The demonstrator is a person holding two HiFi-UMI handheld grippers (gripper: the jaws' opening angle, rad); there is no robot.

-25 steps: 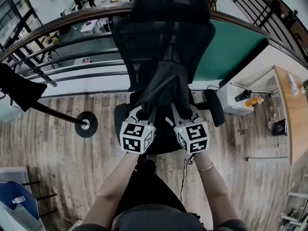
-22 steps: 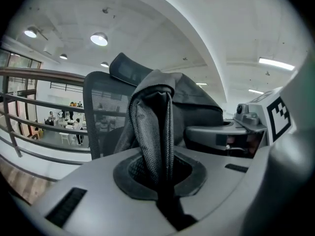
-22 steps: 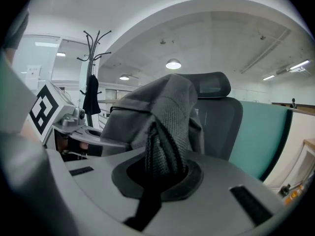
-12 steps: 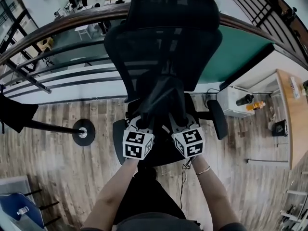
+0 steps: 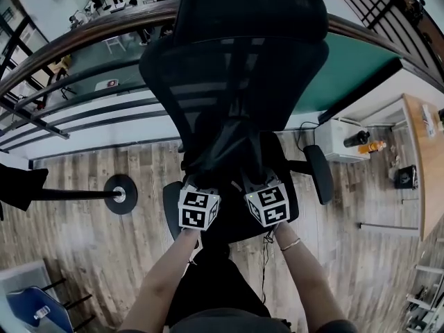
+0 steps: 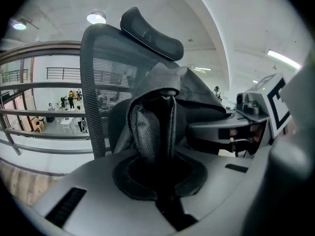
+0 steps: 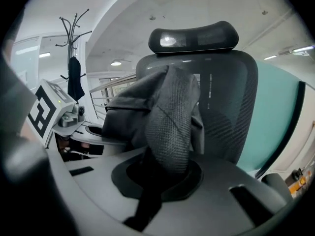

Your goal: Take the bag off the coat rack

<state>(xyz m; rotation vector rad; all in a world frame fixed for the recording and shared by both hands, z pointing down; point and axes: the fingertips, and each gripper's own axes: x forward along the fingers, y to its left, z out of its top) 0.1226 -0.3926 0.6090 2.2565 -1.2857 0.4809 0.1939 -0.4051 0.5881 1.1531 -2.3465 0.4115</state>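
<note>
A dark grey fabric bag hangs between my two grippers, in front of the backrest and above the seat of a black mesh office chair. My left gripper is shut on a mesh fold of the bag. My right gripper is shut on another mesh fold of the bag. The coat rack's round base stands on the floor to the left, apart from the bag. In the right gripper view the coat rack still carries a dark garment.
A metal railing runs behind the chair. At the right stand a white cabinet with bottles on it and a wooden desk. A blue chair is at the bottom left. A dark garment shows at the left edge.
The chair has come nearer and fills more of the head view. Both grippers, still shut on the bag, have drifted slightly down in the picture. The coat rack's garment has slid toward the left edge.
</note>
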